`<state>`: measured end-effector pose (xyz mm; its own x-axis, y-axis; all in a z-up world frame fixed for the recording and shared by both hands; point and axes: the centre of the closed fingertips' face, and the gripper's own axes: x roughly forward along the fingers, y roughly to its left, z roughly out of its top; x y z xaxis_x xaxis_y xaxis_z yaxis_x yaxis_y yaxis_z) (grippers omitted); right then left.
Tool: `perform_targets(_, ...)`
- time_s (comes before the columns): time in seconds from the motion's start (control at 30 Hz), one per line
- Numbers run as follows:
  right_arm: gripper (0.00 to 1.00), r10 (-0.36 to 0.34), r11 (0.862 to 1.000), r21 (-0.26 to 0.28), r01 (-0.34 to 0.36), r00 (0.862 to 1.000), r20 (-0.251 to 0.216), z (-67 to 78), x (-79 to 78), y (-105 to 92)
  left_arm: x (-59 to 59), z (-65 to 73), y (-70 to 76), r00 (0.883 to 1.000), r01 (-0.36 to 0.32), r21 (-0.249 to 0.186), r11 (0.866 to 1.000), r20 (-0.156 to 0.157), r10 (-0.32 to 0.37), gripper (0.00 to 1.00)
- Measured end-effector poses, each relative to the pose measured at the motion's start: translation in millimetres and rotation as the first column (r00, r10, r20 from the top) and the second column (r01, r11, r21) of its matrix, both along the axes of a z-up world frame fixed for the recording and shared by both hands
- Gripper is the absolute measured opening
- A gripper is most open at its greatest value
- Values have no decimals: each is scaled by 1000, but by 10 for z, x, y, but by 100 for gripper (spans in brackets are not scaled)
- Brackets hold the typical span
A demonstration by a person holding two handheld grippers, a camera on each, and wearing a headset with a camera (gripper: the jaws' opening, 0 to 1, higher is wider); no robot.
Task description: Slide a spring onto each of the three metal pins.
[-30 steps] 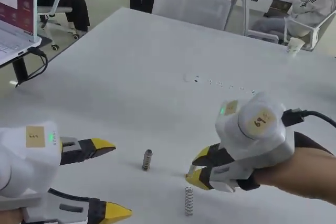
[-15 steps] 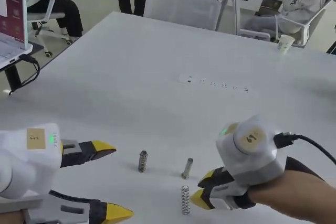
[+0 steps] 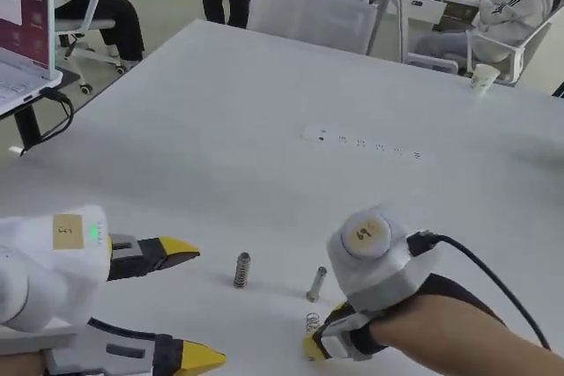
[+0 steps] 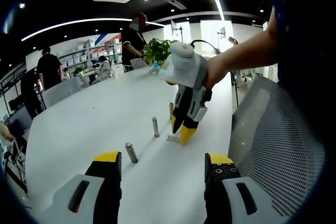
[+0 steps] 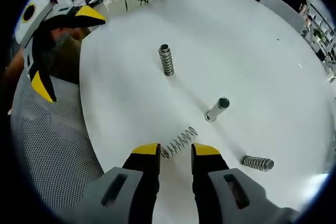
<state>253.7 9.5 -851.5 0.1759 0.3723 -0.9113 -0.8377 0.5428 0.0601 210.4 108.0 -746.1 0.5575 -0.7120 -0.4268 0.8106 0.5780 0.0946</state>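
The right hand-held gripper [image 5: 176, 153] has swung off the bare silver metal pin [image 3: 316, 283], which it stood over a second ago. It has dropped to the loose coiled steel spring [image 5: 178, 141], which lies flat on the white tabletop [image 3: 264, 112] at about 7 o'clock from that pin. In the right gripper view its yellow-tipped jaws stand a narrow gap apart, straddling the near end of the spring without pinching it yet, so it has hold of nothing. The spring and the pins lie where they did.

The left hand-held gripper [image 3: 191, 303] hangs out at 9 o'clock of the pins, jaws spread wide and empty.

Two pins already wear springs. One spring-sleeved upright pin [image 3: 242, 270] stands at 9 o'clock of the bare pin. A second spring-sleeved pin [image 5: 257, 162] sits at 5 o'clock of it in the right gripper view.

I judge this to be the pickup for the last spring: close on the coil, lift it, and thread it over the one bare pin.
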Motion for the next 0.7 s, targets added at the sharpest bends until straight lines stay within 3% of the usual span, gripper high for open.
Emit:
perform_targets(0.07, 22, 1, 1000, -29, 0, 1000, 25, -36, 25, -9, 1, -2, 6, 1000, 1, 0, 1000, 0, -1, 59)
perform_targets(0.2, 21, -14, 999, -33, 15, 999, 28, -74, 26, -8, 2, -22, 24, 1000, 1, 0, 1000, -4, -1, 59)
perform_targets(0.3, 17, 42, 996, -83, -37, 997, 61, -107, 26, -82, 0, -38, 26, 1000, 2, 2, 1000, -8, -2, 59)
perform_targets(0.33, 14, 68, 996, -63, -64, 995, 68, -88, 25, -46, 0, -41, 26, 1000, 2, 3, 1000, -9, -2, 59)
perform_targets(0.37, 8, 91, 990, -112, -81, 992, 84, -83, 45, -122, 1, -44, 25, 1000, 4, 4, 1000, -9, -4, 59)
perform_targets(0.7, 8, 111, 992, -71, -105, 991, 74, -79, 8, -133, -10, -71, -54, 999, 31, 8, 999, -19, -31, 57)
